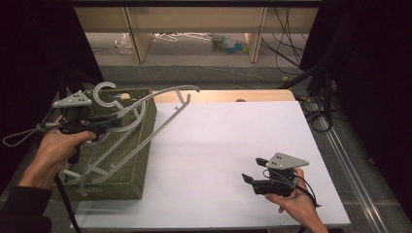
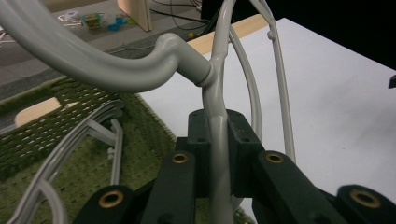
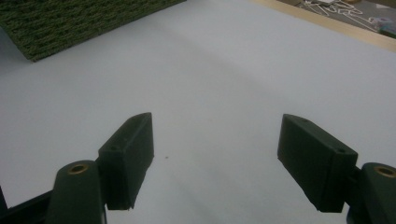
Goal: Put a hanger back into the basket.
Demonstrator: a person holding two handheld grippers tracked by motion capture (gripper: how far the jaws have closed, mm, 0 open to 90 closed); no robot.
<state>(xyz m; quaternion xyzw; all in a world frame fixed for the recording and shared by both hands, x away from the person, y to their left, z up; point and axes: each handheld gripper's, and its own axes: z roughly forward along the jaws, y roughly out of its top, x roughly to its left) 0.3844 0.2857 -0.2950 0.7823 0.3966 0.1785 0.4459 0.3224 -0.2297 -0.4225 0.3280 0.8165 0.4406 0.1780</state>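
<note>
A grey plastic hanger [image 1: 145, 104] is lifted over the green woven basket [image 1: 141, 160] at the table's left, its hook [image 1: 103, 92] pointing up and one arm reaching out over the white tabletop. My left gripper [image 1: 114, 120] is shut on the hanger's neck; in the left gripper view the grey hanger [image 2: 217, 140] runs straight between the closed jaws. More grey hangers [image 1: 97, 165] lie in the basket. My right gripper [image 1: 255, 170] stands open low over the white table at the front right, nothing between its jaws; the right gripper [image 3: 215, 154] looks toward the basket.
The white tabletop [image 1: 233, 141] stretches between the basket and my right hand. A wooden strip [image 1: 228, 95] edges the table's far side. Beyond it are floor clutter, wooden legs and cables [image 1: 286, 43]. Black curtains flank both sides.
</note>
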